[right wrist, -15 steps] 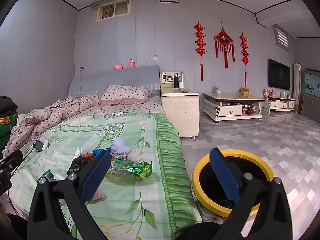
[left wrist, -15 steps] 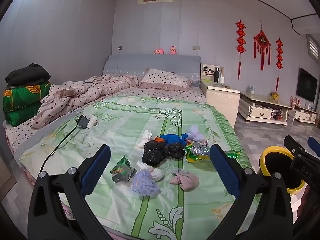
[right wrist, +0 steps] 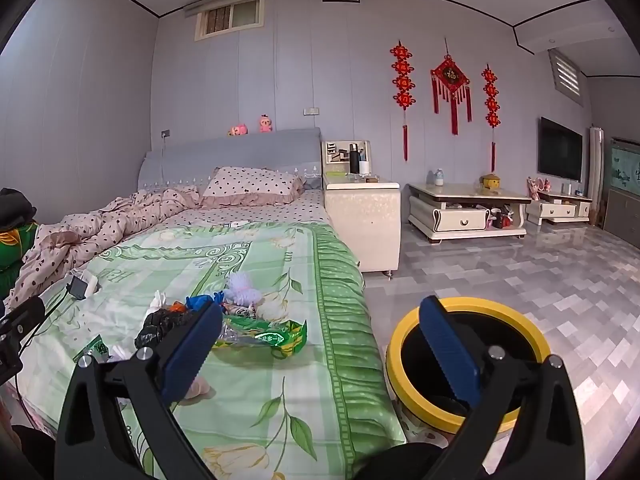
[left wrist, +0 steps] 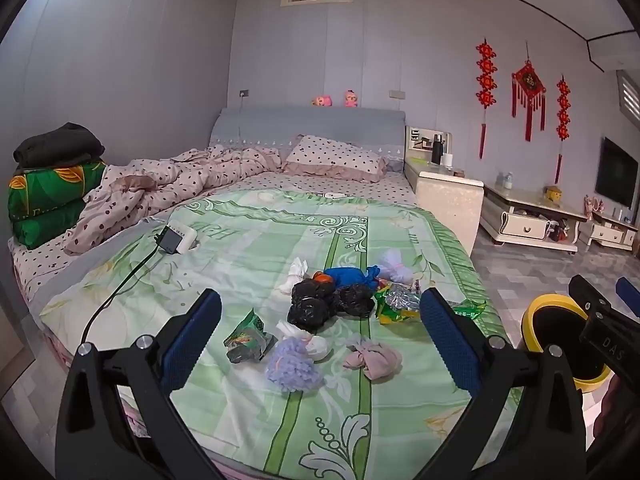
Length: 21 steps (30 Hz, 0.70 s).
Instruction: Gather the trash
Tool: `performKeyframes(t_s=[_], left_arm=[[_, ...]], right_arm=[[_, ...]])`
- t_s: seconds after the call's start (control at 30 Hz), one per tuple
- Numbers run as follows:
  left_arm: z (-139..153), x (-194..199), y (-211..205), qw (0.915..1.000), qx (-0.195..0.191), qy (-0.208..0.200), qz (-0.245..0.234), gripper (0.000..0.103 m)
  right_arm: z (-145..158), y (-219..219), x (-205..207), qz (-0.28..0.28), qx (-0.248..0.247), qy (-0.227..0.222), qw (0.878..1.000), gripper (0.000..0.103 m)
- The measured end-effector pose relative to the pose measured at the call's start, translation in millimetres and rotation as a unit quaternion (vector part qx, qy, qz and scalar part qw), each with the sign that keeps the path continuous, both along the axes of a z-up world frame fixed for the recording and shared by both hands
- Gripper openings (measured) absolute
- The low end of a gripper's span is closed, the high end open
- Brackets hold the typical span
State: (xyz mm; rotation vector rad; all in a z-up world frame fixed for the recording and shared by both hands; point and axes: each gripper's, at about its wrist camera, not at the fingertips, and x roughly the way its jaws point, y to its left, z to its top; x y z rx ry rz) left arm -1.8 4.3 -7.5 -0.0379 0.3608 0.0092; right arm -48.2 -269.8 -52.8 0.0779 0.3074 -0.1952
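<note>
Two wide-open, empty claws, left [left wrist: 320, 334], right [right wrist: 320, 344]; television [right wrist: 560, 155] clearer rightward.

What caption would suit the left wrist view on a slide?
Open left gripper hovers over scattered trash on a green bedspread, yellow-rimmed bin beside the bed.

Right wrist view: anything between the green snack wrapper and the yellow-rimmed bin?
No loose object. From the green snack wrapper to the yellow-rimmed bin, the right wrist view shows only bare green bedspread and its ruffled edge hanging over the bedside.
</note>
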Motion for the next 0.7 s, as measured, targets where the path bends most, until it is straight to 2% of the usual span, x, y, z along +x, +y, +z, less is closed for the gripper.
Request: performKeyframes(t_s=[0.7], left_arm=[[-1.5, 3.1, 2.5, 1.0, -0.003, 0.004, 0.001, 0.095]], right_arm=[[4.4, -0.5, 5.9, 0.001, -0.002, 0.007, 1.0, 0.095]])
